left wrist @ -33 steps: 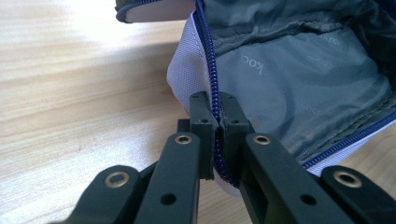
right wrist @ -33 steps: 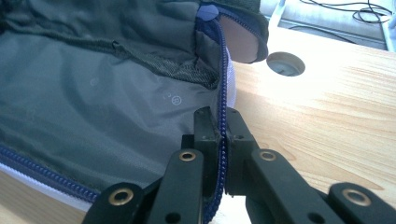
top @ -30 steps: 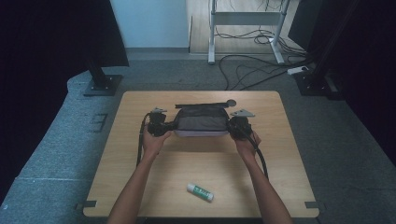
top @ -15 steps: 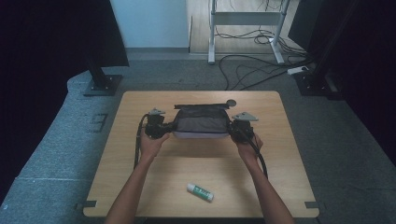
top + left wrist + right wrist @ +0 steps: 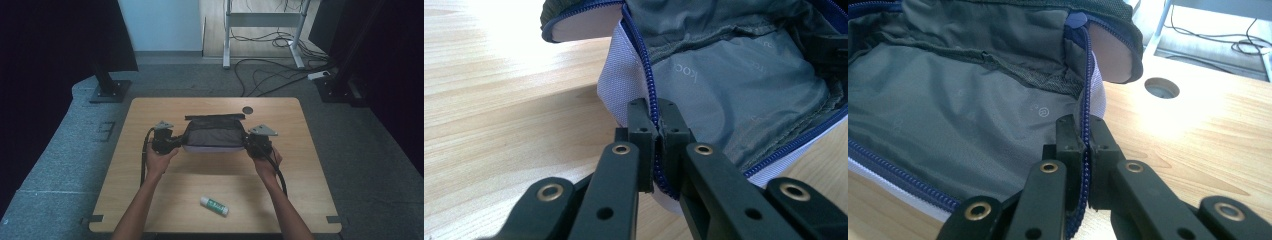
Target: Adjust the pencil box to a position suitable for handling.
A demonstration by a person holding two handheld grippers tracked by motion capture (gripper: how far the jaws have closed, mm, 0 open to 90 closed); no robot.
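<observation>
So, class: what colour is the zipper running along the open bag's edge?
Dark blue. The zipper shows best in the left gripper view, pinched between the jaws.

A white glue stick (image 5: 214, 205) with a green label lies on the wooden table (image 5: 310, 200), on the person's side of the left gripper (image 5: 176, 145) and right gripper (image 5: 248, 142), well apart from both. A round cable hole (image 5: 247, 110) sits just beyond the right gripper. Farther off, cables (image 5: 265, 75) sprawl over the grey floor (image 5: 380, 165).
</observation>
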